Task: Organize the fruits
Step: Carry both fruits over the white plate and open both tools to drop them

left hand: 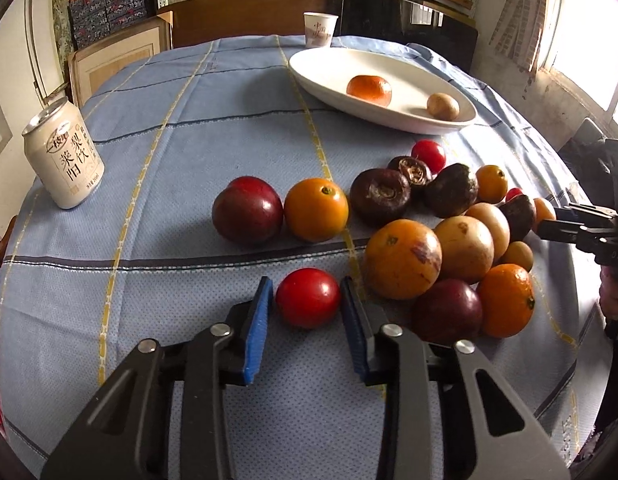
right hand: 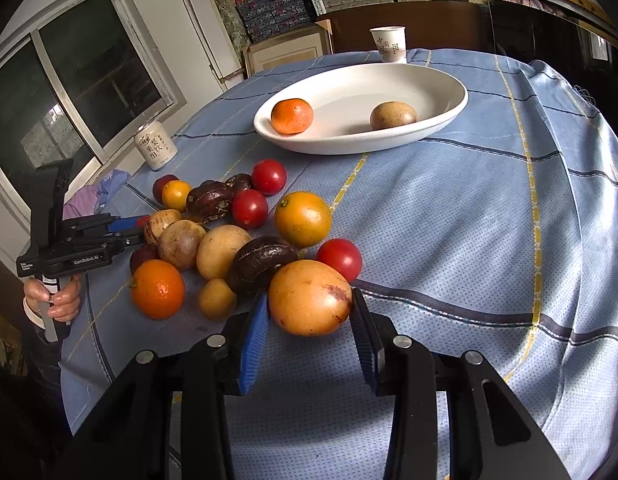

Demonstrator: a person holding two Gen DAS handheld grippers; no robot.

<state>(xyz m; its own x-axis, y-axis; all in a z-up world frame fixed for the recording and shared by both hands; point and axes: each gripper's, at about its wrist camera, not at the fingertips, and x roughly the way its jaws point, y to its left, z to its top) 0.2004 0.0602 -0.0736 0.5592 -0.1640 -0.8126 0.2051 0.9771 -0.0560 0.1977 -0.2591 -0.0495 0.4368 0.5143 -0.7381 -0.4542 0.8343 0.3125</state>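
Observation:
In the left wrist view my left gripper (left hand: 307, 292) has its blue pads on either side of a red tomato (left hand: 307, 297) on the cloth, with small gaps, so it is open. In the right wrist view my right gripper (right hand: 309, 304) is open around a large yellow-orange fruit (right hand: 310, 297); its left pad touches the fruit. A pile of mixed fruits (left hand: 449, 224) lies on the table, also in the right wrist view (right hand: 213, 232). The white oval plate (left hand: 329, 68) (right hand: 441, 112) holds a tangerine (right hand: 291, 116) and a brown fruit (right hand: 393, 116).
A drink can (left hand: 65, 156) (right hand: 155, 147) stands at the table's left edge. A paper cup (left hand: 319, 30) (right hand: 389, 44) stands behind the plate. The table has a blue checked cloth (left hand: 189, 128). Shelves and boxes stand behind the table.

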